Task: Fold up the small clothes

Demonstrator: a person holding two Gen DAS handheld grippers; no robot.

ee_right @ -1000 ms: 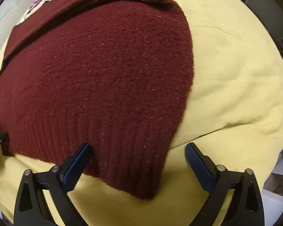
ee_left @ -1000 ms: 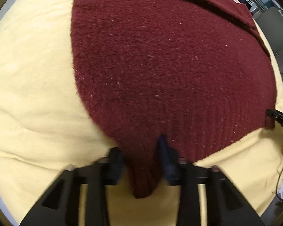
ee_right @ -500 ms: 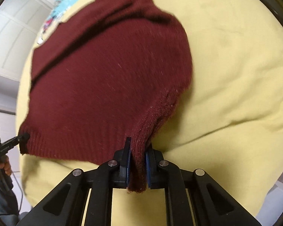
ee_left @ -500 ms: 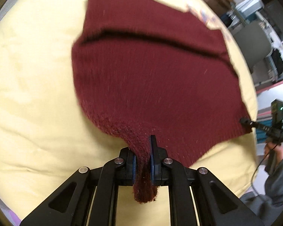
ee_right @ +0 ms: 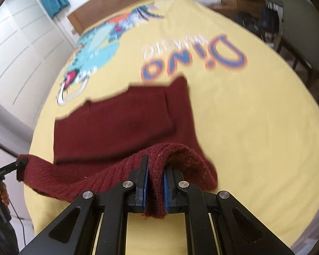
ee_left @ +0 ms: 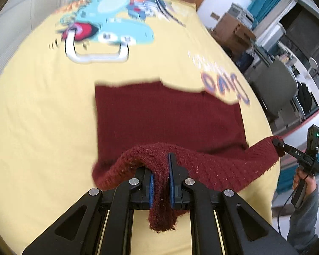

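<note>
The left gripper (ee_left: pixel 161 178) and right gripper (ee_right: pixel 155 186) each pinch the sweater's (ee_left: pixel 168 119) hem above the bedspread (ee_left: pixel 42 106).

Soft, even daylight; motion blur smears the bedspread (ee_left: pixel 42 110) print, fisheye bends the edges, near tongs stay sharp.

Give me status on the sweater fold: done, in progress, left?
Done: the sweater lies on the yellow blanket with its sides apparently folded in, seen in the right wrist view. In hand: left tool and right tool each pinch a hem corner, raised off the bed. Left: carry the hem over toward the far edge, lay it down, release.
</note>
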